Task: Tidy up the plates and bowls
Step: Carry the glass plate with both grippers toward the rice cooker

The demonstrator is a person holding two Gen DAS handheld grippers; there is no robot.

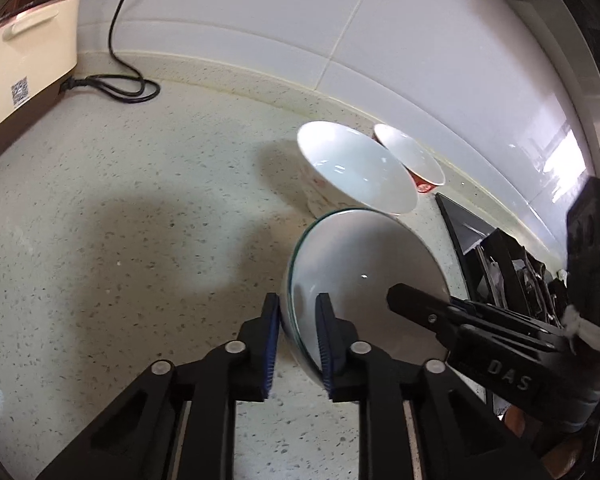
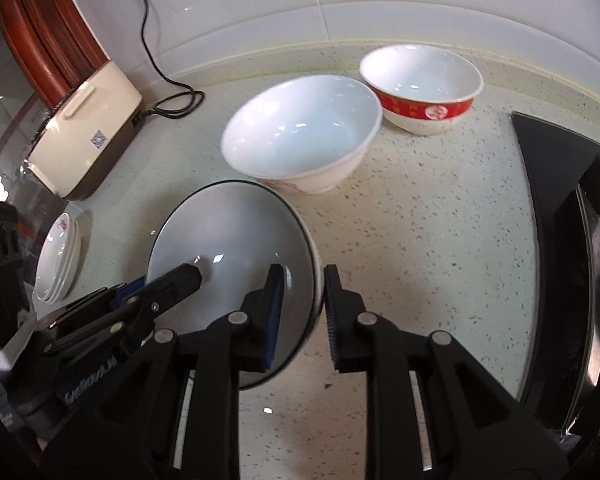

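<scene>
A grey bowl with a dark rim [image 1: 364, 268] [image 2: 236, 248] is held between both grippers above the speckled counter. My left gripper [image 1: 298, 320] is shut on its left rim. My right gripper [image 2: 303, 304] straddles the bowl's right rim with a small gap at the outer pad, so its jaws look slightly open. A larger white bowl [image 1: 352, 168] [image 2: 304, 132] stands just behind the grey bowl. A red-banded bowl [image 1: 414, 162] [image 2: 424, 88] stands behind that, near the wall.
A stack of small white plates [image 2: 58, 258] sits at the left. A cream appliance [image 1: 24, 64] [image 2: 84, 132] with a black cord [image 1: 118, 84] stands at the back left. A black stove top [image 2: 560, 208] [image 1: 472, 232] lies to the right.
</scene>
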